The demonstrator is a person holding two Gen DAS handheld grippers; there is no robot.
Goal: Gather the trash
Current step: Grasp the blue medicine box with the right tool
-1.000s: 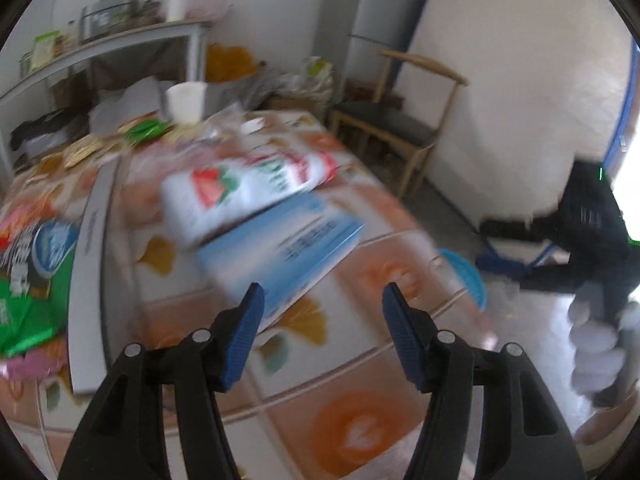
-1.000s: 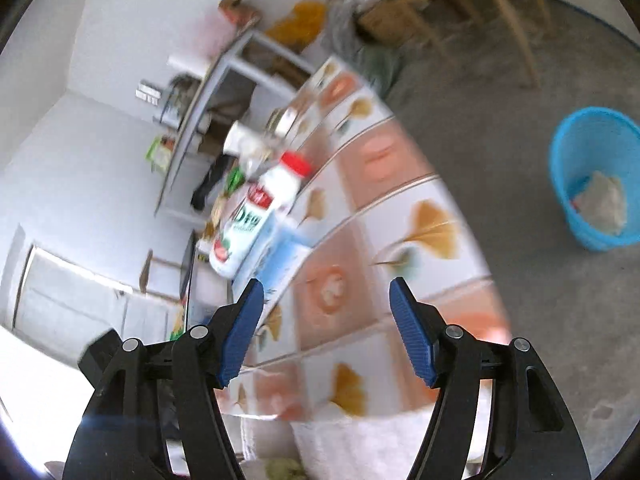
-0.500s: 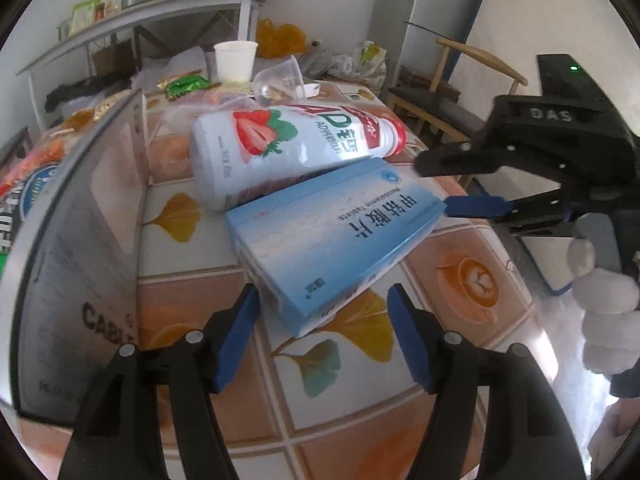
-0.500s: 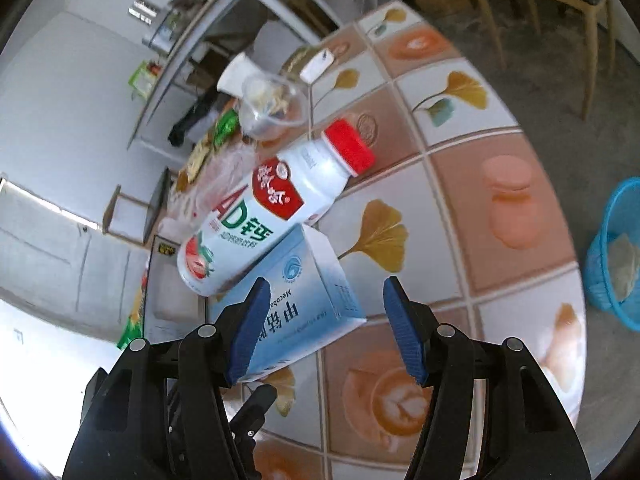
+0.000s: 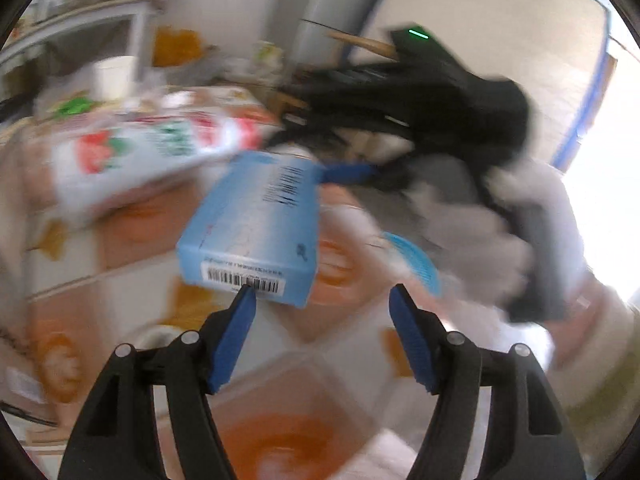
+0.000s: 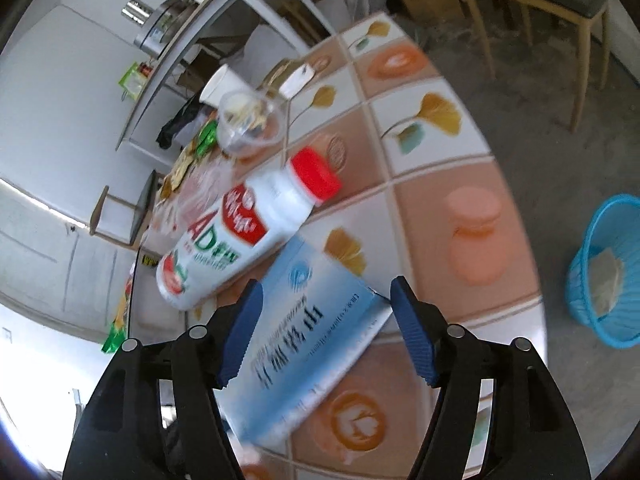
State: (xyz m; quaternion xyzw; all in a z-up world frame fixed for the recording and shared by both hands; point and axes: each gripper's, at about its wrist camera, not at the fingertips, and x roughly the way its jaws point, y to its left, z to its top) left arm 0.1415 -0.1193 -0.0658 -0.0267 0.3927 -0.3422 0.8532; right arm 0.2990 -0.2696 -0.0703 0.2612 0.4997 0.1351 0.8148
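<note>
Lying flat on the tiled table (image 6: pixel 472 184) near its floor-side edge, the blue box (image 6: pixel 304 344) sits between the spread jaws of the right gripper (image 6: pixel 326 330); those jaws have just been opening, and whether the pads touch the carton is hard to tell. Its near end is cut off behind the gripper body. Just beside it lies the white bottle (image 6: pixel 240 240) with a red cap. A blue basket (image 6: pixel 604 272) stands on the floor, partly cropped. The left-wrist view is heavily blurred: the left gripper (image 5: pixel 322 336), jaws apart and just widened, holds nothing, the box (image 5: pixel 256 232) just beyond its fingertips.
</note>
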